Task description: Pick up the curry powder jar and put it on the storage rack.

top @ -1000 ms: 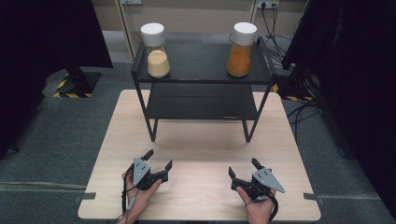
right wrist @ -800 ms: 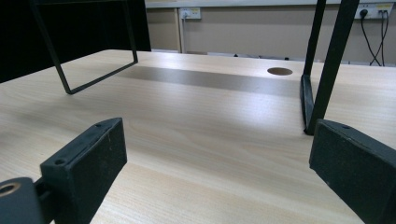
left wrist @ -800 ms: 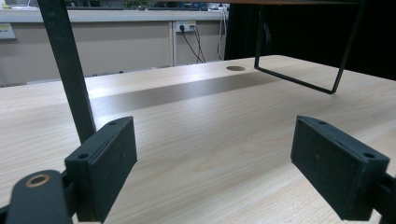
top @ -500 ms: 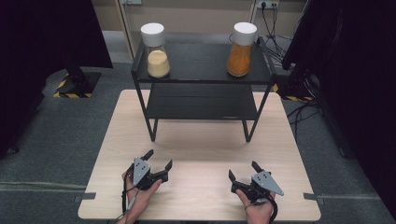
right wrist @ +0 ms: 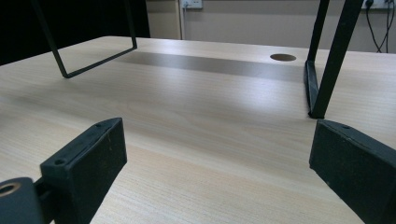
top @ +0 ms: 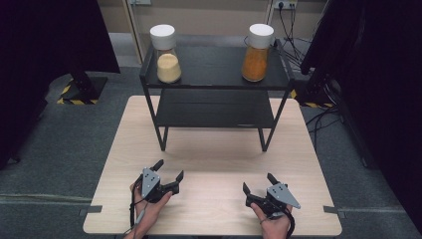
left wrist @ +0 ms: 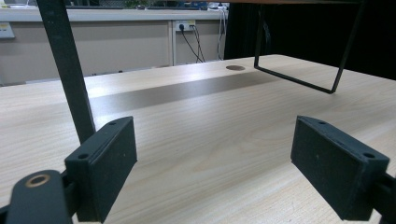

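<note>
Two open tongs [top: 169, 169] [top: 257, 181] on table

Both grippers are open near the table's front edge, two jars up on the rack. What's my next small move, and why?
Probably lift the left gripper forward toward the pale-filled jar on the rack's top shelf: both it and the right gripper hold nothing, far from either jar.

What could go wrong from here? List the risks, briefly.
1. Both jars stand tall near the top shelf edge; a clumsy grab might tip one off.
2. The left gripper and right gripper, both open and low on the table, could knock the rack's legs when rising.
</note>
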Motion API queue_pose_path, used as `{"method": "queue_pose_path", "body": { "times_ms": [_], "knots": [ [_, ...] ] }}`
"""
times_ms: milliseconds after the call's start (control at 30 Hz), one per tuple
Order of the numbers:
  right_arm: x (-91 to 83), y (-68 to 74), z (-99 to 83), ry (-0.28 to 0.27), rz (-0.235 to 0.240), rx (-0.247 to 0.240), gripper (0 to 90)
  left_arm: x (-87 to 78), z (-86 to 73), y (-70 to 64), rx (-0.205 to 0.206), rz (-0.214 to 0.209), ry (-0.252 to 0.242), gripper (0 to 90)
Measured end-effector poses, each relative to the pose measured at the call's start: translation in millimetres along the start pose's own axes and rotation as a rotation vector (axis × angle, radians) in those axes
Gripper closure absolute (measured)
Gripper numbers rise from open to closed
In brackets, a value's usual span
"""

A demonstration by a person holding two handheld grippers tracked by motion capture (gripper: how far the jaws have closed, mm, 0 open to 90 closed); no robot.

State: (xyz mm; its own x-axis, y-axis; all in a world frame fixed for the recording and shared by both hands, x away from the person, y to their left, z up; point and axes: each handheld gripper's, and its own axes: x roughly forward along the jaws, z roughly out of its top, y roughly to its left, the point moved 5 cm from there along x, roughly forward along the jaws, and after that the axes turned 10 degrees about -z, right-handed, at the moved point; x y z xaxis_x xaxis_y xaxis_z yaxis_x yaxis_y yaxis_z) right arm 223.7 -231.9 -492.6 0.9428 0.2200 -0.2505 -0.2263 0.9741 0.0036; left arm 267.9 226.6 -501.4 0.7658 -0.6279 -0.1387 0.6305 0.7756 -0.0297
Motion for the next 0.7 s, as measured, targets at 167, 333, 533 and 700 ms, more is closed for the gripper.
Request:
{"method": "queue_pose_path", "body": {
  "times_ms": [167,333,533,700],
  "knots": [
    [0.3,-1.0,0.0,0.001,0.005,0.002,4.2,0.0,0.1,0.3,-0.003,0.0,0.0,13.8],
    [0.0,-0.8,-0.2,-0.002,0.006,-0.001,4.2,0.0,0.0,0.4,-0.004,0.001,-0.001,13.7],
    [-0.1,-1.1,-0.5,-0.003,0.007,0.002,4.2,0.0,0.0,0.5,-0.006,0.001,-0.001,13.7],
    [-0.1,-1.2,-0.5,-0.003,0.007,0.002,4.2,0.0,0.1,0.8,-0.007,0.0,-0.001,13.7]
  ]
}}
